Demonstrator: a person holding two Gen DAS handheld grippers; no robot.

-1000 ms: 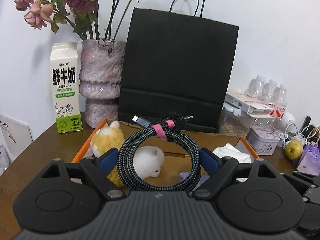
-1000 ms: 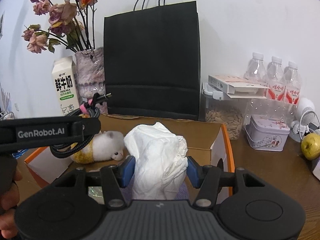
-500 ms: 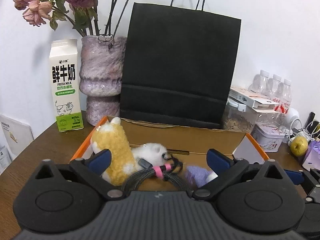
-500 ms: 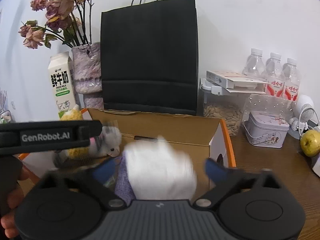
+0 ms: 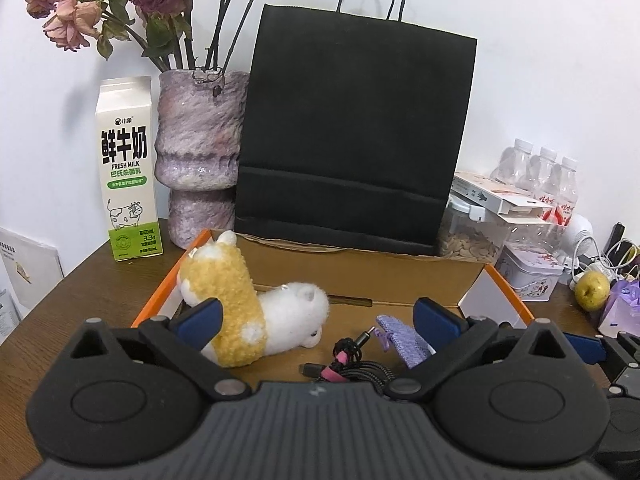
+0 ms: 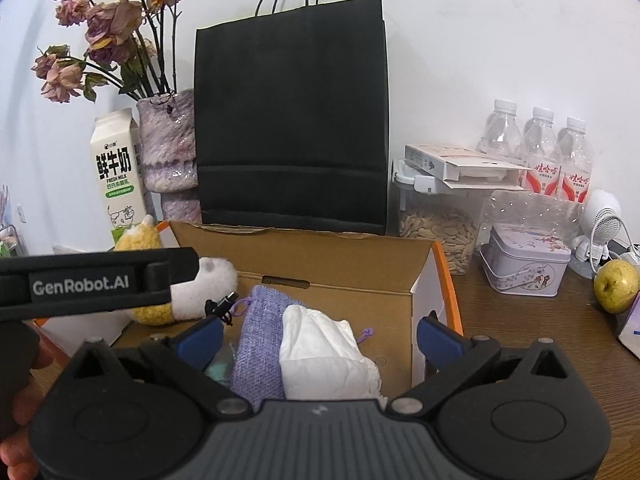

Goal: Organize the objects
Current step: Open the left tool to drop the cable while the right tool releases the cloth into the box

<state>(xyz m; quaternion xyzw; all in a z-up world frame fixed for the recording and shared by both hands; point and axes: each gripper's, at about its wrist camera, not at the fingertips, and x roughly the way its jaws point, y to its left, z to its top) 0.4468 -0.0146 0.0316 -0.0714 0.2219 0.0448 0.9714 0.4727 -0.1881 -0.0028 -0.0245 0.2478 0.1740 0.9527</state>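
**Sitting in the box: one cable, one cloth, both claws empty**

Counting the contents of the cardboard box [image 5: 360, 276]: one plush toy [image 5: 256, 316], one coiled cable [image 5: 348, 364], one purple pouch [image 6: 260, 344] and one white cloth [image 6: 324, 356]. Behind it stand one black paper bag [image 5: 352, 136], one milk carton [image 5: 128, 168], one vase [image 5: 200, 152] and three water bottles [image 6: 542, 148].

The left gripper [image 5: 316, 316] is spread wide with nothing between its fingers; the right gripper [image 6: 320, 332] is equally wide and empty. Most of the cable's coil is hidden below the left gripper's body, and the pouch is partly covered by the cloth.

A second ago the left gripper clamped the cable and the right clamped the cloth; both now lie loose on the box floor.
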